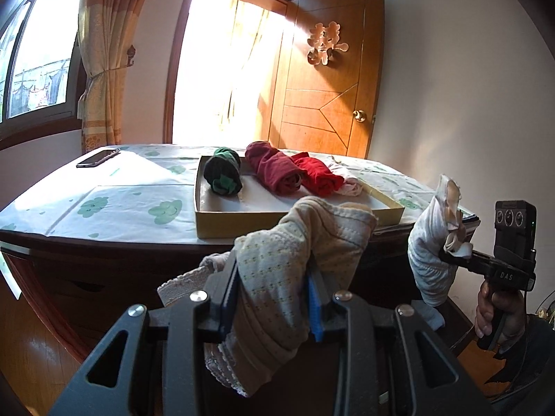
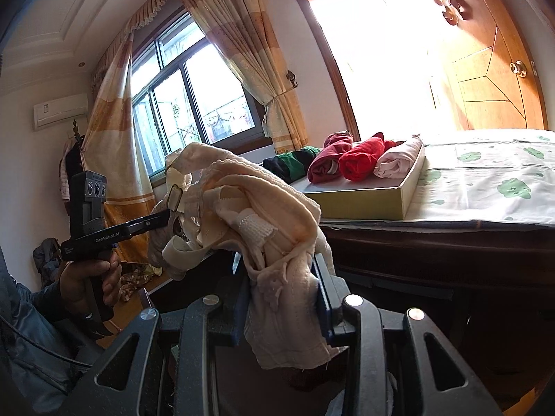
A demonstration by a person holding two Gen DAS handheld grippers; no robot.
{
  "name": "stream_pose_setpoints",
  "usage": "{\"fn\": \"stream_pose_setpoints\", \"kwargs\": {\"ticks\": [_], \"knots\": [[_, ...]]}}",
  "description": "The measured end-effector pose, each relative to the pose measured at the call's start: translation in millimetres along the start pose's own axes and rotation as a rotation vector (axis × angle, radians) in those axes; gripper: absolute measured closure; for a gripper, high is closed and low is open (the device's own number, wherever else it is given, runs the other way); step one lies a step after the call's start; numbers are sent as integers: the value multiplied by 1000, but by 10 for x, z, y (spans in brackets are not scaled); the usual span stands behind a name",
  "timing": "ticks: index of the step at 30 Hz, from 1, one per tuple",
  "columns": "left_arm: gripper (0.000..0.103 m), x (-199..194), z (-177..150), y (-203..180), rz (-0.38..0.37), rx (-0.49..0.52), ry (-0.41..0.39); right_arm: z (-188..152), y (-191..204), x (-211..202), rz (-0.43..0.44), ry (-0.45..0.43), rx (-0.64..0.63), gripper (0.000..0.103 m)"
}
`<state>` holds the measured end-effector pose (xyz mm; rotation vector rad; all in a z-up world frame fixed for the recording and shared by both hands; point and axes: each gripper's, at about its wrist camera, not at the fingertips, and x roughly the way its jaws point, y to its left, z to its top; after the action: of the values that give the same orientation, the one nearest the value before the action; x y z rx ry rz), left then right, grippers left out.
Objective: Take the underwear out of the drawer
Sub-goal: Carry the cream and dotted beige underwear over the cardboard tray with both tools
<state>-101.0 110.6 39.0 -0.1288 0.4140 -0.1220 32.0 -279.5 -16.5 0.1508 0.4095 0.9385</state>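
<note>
My left gripper [image 1: 274, 298] is shut on a beige dotted underwear [image 1: 295, 242], held in front of the dark wooden dresser. My right gripper [image 2: 282, 294] is shut on a cream underwear [image 2: 263, 208]; it also shows in the left wrist view [image 1: 458, 246] holding the pale bundle [image 1: 430, 242] at the right. On the dresser top, a shallow yellow box [image 1: 298, 223] holds rolled underwear: green-black [image 1: 223, 173], maroon [image 1: 274, 168], red [image 1: 317, 173] and pink [image 1: 350, 183]. The drawer itself is hidden below the grippers.
A phone [image 1: 99, 157] lies at the dresser's far left on a cloud-print cloth [image 1: 114, 201]. A wooden door [image 1: 329, 76] stands open behind. A window with curtains [image 2: 194, 97] is at the left. Wooden floor lies below.
</note>
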Motion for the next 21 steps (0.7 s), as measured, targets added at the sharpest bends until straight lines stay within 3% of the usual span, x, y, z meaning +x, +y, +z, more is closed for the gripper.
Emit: {"fn": "stream_pose_setpoints", "kwargs": {"ticks": [21], "knots": [[71, -131, 286, -75, -19, 41, -67, 153, -7, -63, 4, -24, 36, 68]]}}
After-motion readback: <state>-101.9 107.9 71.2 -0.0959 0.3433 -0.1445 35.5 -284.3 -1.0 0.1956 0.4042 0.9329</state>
